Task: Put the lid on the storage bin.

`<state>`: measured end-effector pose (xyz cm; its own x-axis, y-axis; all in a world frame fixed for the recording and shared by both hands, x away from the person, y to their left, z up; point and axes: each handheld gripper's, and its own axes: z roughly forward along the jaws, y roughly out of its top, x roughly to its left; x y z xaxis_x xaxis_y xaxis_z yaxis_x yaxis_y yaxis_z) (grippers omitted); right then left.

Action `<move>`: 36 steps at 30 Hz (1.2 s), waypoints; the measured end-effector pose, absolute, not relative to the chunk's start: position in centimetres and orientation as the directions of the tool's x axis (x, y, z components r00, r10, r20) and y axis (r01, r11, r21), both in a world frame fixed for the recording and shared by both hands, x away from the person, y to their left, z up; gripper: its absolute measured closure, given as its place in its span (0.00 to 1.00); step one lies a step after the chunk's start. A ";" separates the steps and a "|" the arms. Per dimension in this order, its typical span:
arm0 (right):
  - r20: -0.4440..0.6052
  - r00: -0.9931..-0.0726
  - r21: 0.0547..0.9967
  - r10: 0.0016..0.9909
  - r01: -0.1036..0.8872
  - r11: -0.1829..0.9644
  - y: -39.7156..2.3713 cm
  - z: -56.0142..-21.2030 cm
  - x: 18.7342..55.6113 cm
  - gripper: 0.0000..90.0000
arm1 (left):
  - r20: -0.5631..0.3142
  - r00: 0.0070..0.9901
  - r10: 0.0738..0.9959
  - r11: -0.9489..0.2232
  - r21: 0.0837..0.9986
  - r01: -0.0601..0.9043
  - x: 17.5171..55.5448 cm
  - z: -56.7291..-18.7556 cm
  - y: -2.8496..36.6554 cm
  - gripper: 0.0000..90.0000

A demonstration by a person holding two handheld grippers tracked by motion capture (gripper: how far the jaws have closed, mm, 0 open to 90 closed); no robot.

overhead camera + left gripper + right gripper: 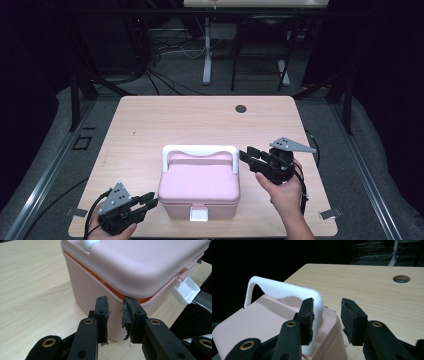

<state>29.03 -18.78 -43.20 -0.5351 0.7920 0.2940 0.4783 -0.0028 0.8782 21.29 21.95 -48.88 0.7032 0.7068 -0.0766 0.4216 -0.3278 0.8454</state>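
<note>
The bench [150, 120] carries a single item – a pink lidded storage box [199, 187], set near the person's edge and centred between both hands, so either tool can reach a side without crossing over. The lid is down, showing an orange seam under its rim in the left gripper view. The white carry handle [200, 150] stands upright across the back of the lid. The white front latch [198, 214] faces the person.

The right tool [248, 154] sits at the right end of the handle. Its jaws stand moderately apart, empty, one pad just in front of the handle's upright – likely placed to grip or fold the handle. The left tool [149, 200] lies at the box's lower left corner, jaws narrowly parted and holding nothing, probably staged to steady the body.
</note>
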 end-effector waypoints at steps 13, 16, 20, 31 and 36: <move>0.292 -0.541 0.879 0.789 0.477 0.002 -18.5 -43.3 29.0 0.69 | -0.091 0.697 0.711 -0.316 0.845 0.432 21.4 -49.2 22.2 0.82; 0.292 -0.541 0.879 0.789 0.477 0.002 -18.5 -43.3 29.0 0.69 | -0.094 0.694 0.714 -0.313 0.844 0.436 21.4 -49.2 22.2 0.81; 0.290 -0.537 0.879 0.792 0.476 0.000 -18.6 -43.3 29.0 0.69 | -0.096 0.689 0.719 -0.306 0.846 0.437 21.6 -49.3 22.4 0.81; 0.251 -0.518 0.883 0.818 0.469 0.026 -18.8 -43.7 28.9 0.69 | -0.106 0.653 0.750 -0.280 0.844 0.458 22.7 -49.7 23.3 0.74; 0.241 -0.512 0.884 0.825 0.466 0.031 -19.0 -43.9 28.7 0.68 | -0.105 0.644 0.758 -0.273 0.846 0.458 23.4 -49.6 23.4 0.69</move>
<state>28.70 -18.96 -43.86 -0.5119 0.8246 0.2409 0.4660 0.0309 0.8843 23.43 23.40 -49.63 0.6443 0.7576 -0.1045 0.4584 -0.2732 0.8457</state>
